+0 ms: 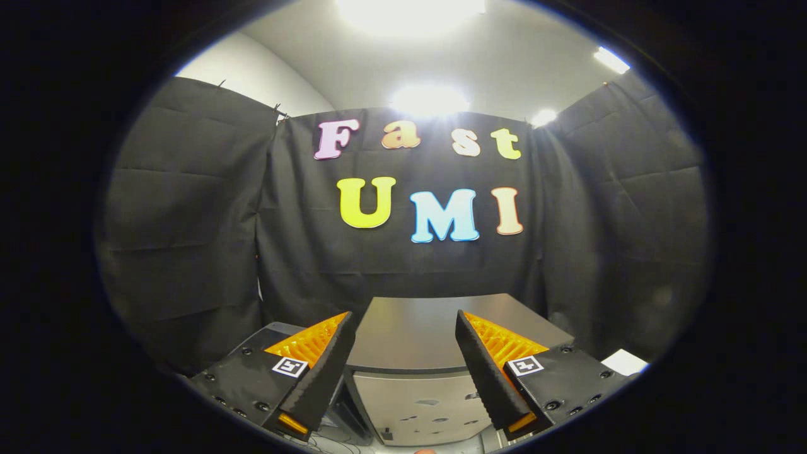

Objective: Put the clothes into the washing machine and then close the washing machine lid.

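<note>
Two fingers: your hand-held gripper [403, 372] is spread wide and carries nothing; its black pads with orange ribbing frame the space ahead.
Machine: the grey box just ahead of and between the fingers looks like the washing machine [435, 334], its flat lid [422, 325] lying level, so I judge it closed.
Front panel: the pale face [419, 407] below the lid sits low between the fingers, with small dark marks too blurred to read.
Clothes: none can be made out from here, so you cannot tell where they lie.
Risk, lid: reach for garments first and you may arrive with the lid shut and no free finger to lift it.
Risk, aim: you are pointed high at the far curtain [403, 265]; drop blindly and a finger could strike the lid's near edge.
</note>
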The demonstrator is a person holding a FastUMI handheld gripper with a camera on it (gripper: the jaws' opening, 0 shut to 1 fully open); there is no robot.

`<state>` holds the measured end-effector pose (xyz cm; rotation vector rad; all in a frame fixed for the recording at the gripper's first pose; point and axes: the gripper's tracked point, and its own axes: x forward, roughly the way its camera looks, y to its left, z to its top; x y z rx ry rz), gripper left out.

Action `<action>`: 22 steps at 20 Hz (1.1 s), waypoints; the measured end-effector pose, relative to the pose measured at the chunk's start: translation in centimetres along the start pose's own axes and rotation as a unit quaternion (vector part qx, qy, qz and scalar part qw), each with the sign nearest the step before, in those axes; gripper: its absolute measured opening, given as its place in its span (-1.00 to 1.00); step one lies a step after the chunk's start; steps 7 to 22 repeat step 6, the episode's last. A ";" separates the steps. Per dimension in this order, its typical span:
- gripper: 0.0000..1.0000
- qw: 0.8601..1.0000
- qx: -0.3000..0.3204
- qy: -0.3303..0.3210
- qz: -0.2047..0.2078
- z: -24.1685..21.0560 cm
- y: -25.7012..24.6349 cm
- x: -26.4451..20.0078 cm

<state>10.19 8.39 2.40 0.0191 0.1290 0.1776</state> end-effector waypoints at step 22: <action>0.98 1.000 0.002 0.002 -0.020 -0.3 -3.3 -0.6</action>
